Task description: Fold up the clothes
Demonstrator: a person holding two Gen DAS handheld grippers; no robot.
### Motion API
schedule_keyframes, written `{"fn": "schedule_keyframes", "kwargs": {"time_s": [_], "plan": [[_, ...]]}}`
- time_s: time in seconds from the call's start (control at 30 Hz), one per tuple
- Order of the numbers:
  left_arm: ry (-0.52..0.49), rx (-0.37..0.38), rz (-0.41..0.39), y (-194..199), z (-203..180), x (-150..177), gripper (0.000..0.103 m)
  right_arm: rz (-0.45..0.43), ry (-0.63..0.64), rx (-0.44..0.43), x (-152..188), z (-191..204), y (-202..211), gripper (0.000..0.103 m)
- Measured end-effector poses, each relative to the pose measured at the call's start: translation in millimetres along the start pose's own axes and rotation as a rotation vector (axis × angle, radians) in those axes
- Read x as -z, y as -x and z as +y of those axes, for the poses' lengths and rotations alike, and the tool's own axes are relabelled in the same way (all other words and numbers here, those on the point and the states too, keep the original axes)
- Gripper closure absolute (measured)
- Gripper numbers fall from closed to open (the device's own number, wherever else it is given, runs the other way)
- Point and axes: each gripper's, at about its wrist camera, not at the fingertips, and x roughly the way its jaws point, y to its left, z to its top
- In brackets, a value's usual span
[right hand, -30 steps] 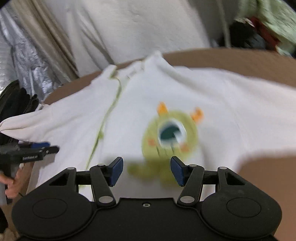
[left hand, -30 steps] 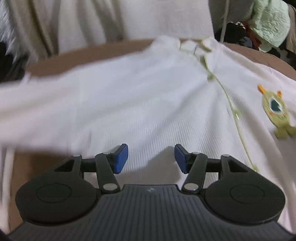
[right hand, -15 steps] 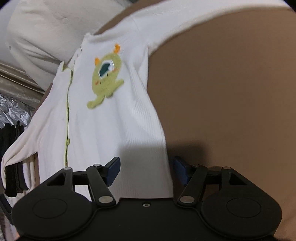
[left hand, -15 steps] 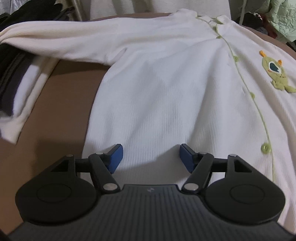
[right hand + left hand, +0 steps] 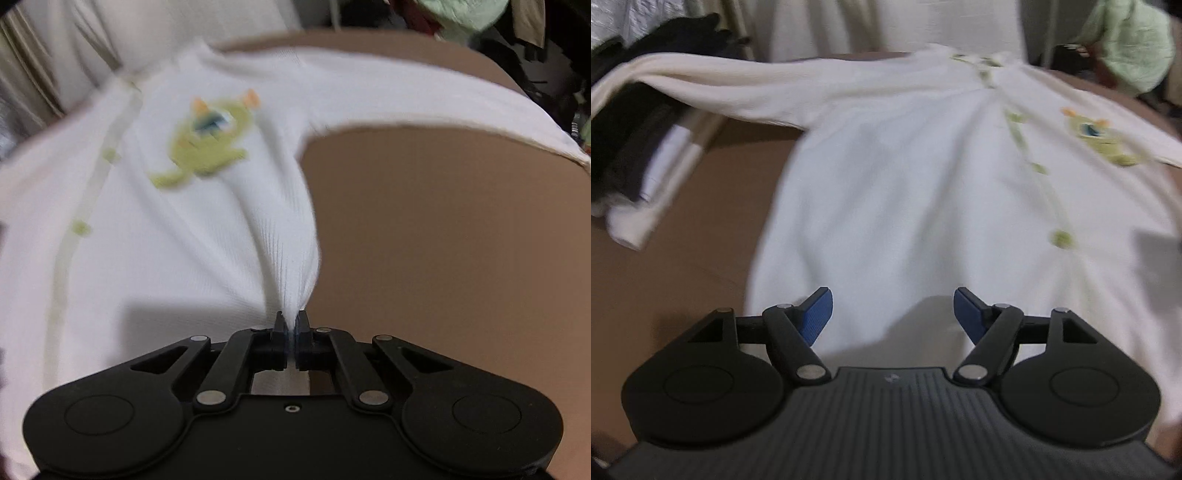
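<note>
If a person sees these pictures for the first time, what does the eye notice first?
First, the white cardigan spread over the brown surface, with a green one-eyed monster patch on its chest. Next, the right gripper, shut on a pinch of the cardigan's side edge, while the left gripper hangs over the hem, jaws opening, nothing gripped.

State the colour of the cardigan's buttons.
Light green buttons on the white ribbed cardigan; clearest in left wrist view.

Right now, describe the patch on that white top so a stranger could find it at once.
Start at the brown table, where a white buttoned cardigan lies spread flat. Beside its green button strip, on the chest panel whose edge the right gripper pinches, sits the patch: a lime-green one-eyed monster with orange horns, the garment's only picture.
</note>
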Motion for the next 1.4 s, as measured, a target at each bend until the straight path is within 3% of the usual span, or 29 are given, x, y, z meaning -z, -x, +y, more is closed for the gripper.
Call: {"fn": "schedule_keyframes", "kwargs": {"time_s": [0.13,0.23,0.37,0.5,0.53,0.57,0.6,0.67,0.8,0.9,0.93,1.0,1.07,1.1,1.13,1.17,1.23,1.37,1.4], "plan": [[-0.043,0.211,-0.018,17,-28,13,0.031,-0.026,0.017,-0.001,3,4,6,0.099],[-0.109,0.344,-0.026,27,-55,22,0.031,-0.094,-0.053,-0.036,0,-11,17,0.101],[-0.176,0.419,-0.021,32,-81,35,0.031,-0.201,-0.045,0.01,-3,-17,39,0.101],[-0.22,0.458,0.009,26,-95,41,0.031,0.035,-0.002,-0.047,-8,-14,4,0.097],[-0.222,0.465,0.018,24,-97,41,0.031,0.039,-0.023,-0.058,-9,-17,3,0.095],[-0.228,0.476,0.025,24,-101,41,0.031,0.028,-0.051,-0.074,-10,-22,6,0.088],[-0.239,0.491,0.025,24,-104,42,0.031,0.015,-0.087,-0.096,-10,-27,11,0.073],[-0.27,0.518,0.009,27,-109,44,0.031,-0.028,-0.177,-0.171,-8,-38,28,0.056],[-0.374,0.603,0.01,23,-135,37,0.027,-0.141,-0.315,-0.411,9,-59,65,0.044],[-0.443,0.633,0.029,10,-166,23,0.025,-0.147,-0.316,-0.485,21,-57,75,0.042],[-0.448,0.64,0.047,2,-177,18,0.02,-0.141,-0.306,-0.505,24,-54,76,0.041],[-0.406,0.611,0.125,-19,-188,12,0.016,-0.127,-0.28,-0.514,26,-49,75,0.04],[-0.355,0.574,0.209,-41,-196,6,0.044,-0.113,-0.269,-0.488,24,-44,70,0.038],[-0.312,0.591,0.219,-46,-190,1,0.08,-0.106,-0.266,-0.478,22,-44,68,0.038],[-0.26,0.624,0.213,-48,-180,-5,0.1,-0.097,-0.267,-0.477,21,-46,65,0.038],[-0.209,0.657,0.207,-50,-169,-11,0.1,-0.087,-0.268,-0.484,21,-47,60,0.038],[0.014,0.718,0.204,-61,-130,-21,0.1,-0.068,-0.268,-0.496,21,-47,51,0.038],[0.339,0.694,0.247,-95,-62,-21,0.1,-0.023,-0.22,-0.485,22,-39,41,0.038],[0.366,0.678,0.256,-101,-53,-19,0.1,-0.002,-0.207,-0.48,22,-35,38,0.038]]}}
